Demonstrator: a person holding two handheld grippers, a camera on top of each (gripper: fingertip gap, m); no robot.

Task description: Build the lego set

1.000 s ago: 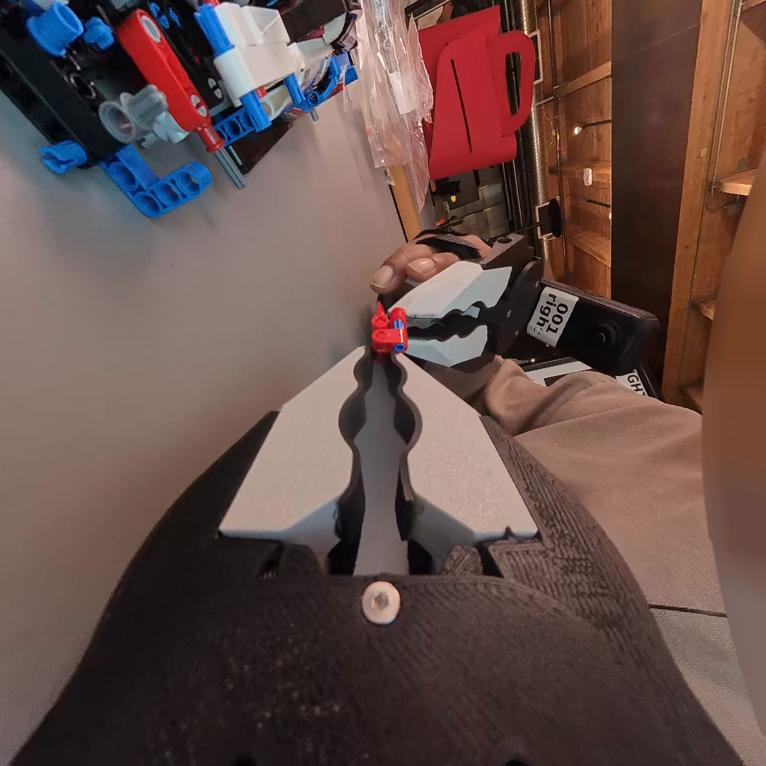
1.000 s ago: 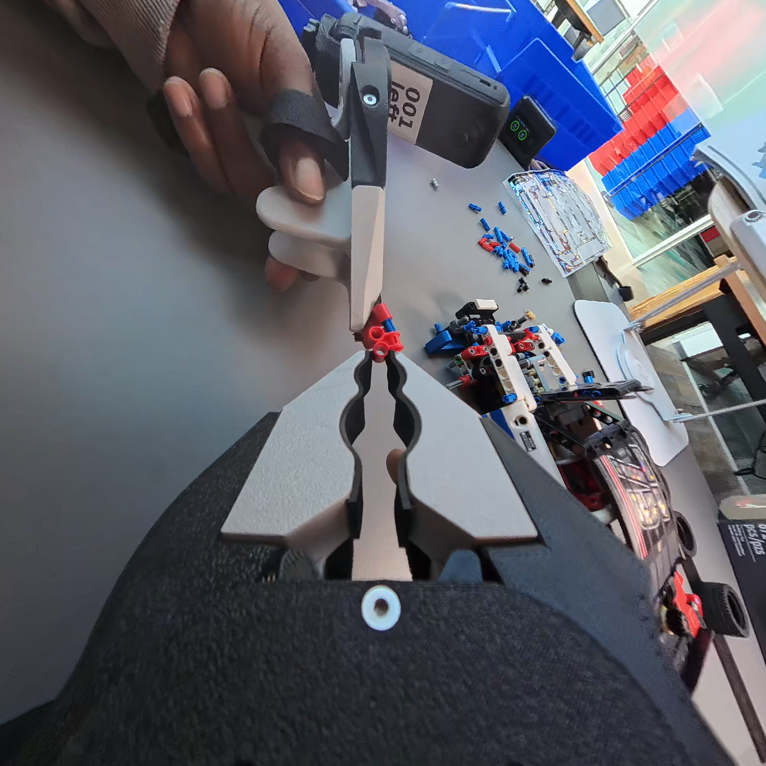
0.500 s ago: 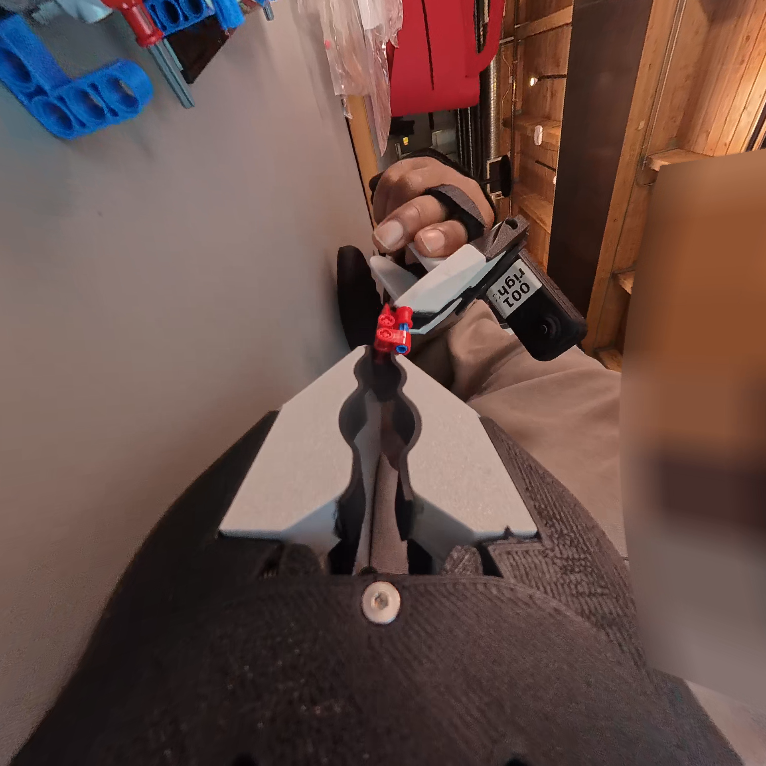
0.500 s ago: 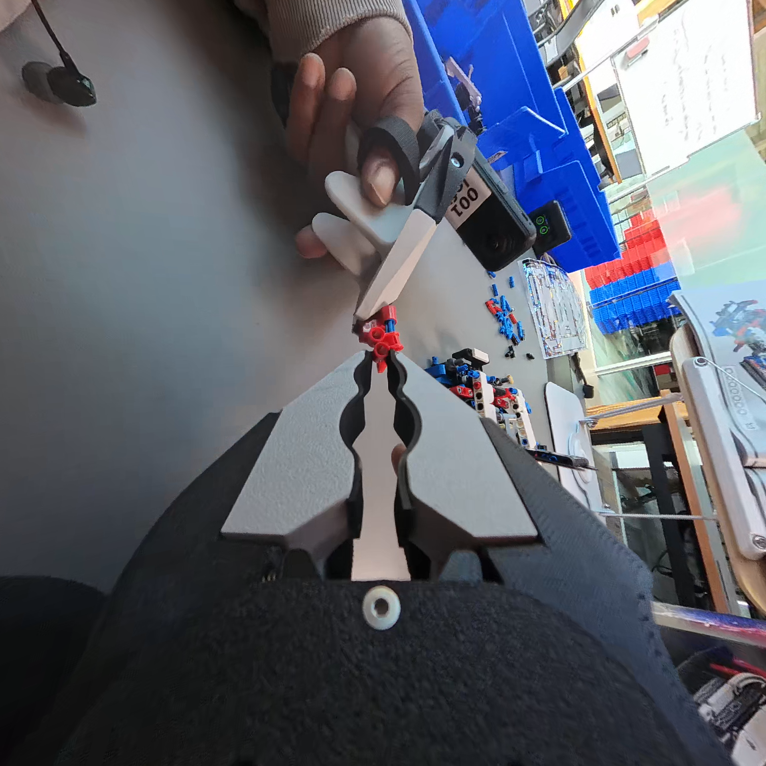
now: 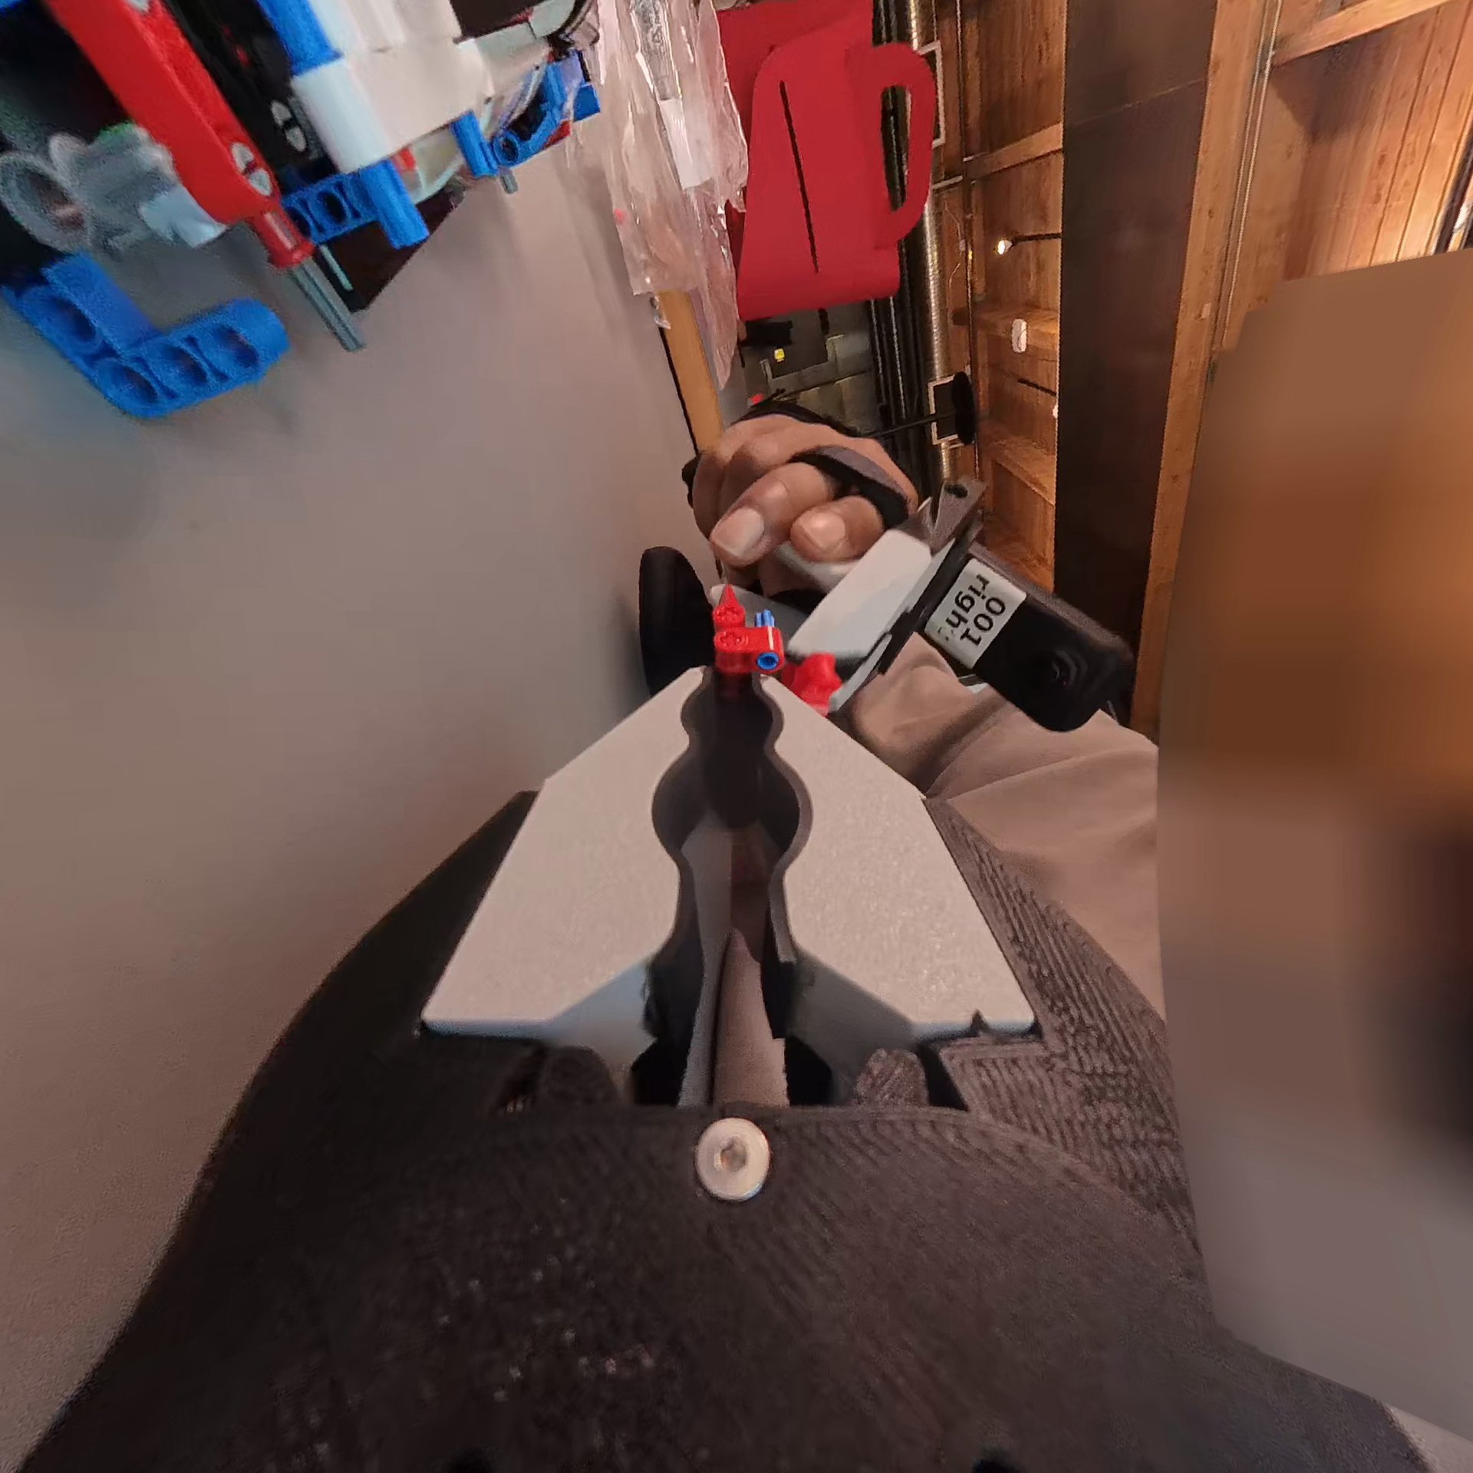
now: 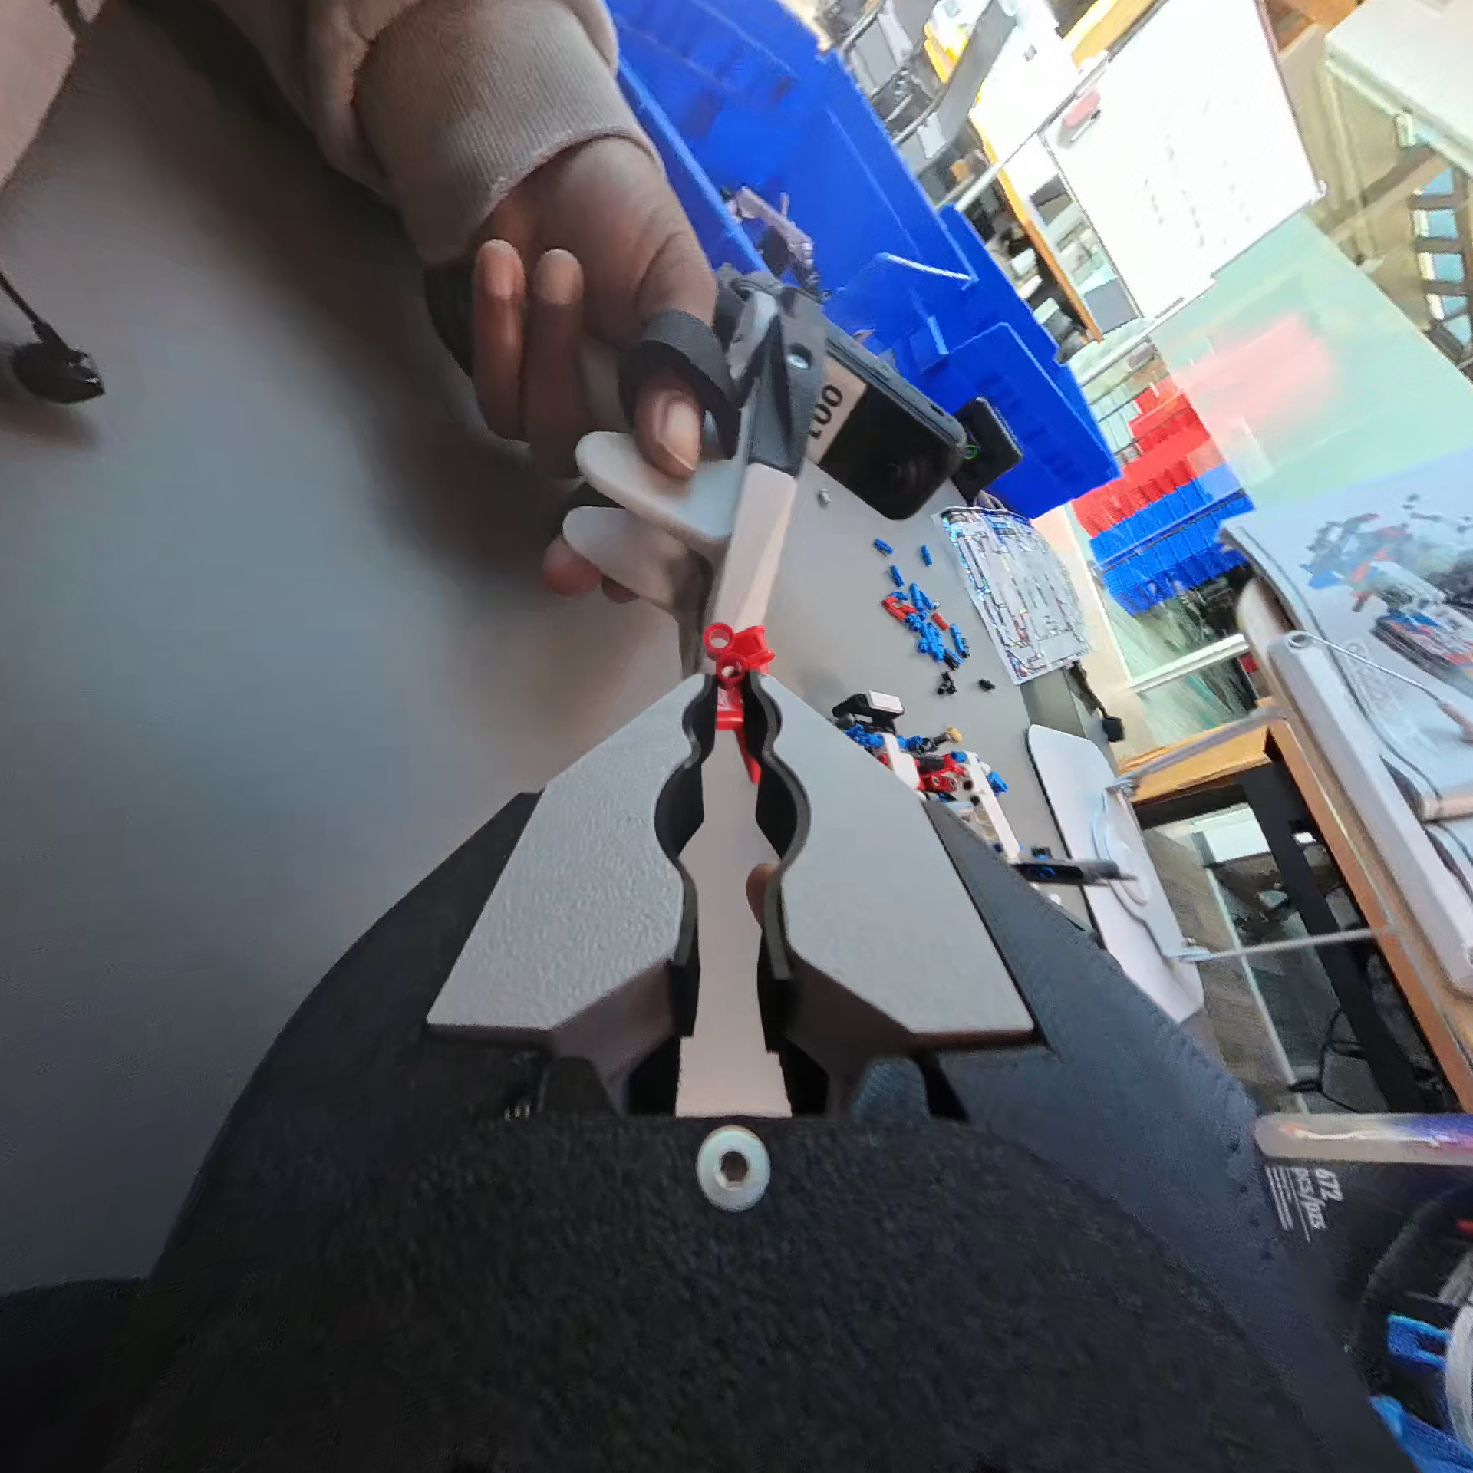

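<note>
My left gripper (image 5: 737, 692) pinches a small red connector (image 5: 743, 642) with blue pin; my right gripper (image 6: 732, 692) clamps another red piece (image 6: 729, 705), unjoined. Far off, the half-built car (image 6: 940, 769) and loose pins (image 6: 925, 622) show much remains.

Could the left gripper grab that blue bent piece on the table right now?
Probably not yet. The left gripper is shut on a small red piece, so it's busy, and the blue bent piece lies off to the side.

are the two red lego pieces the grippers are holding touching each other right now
Cannot tell. In the left wrist view the left piece and right piece sit nearly against each other; the right wrist view overlaps them.
</note>
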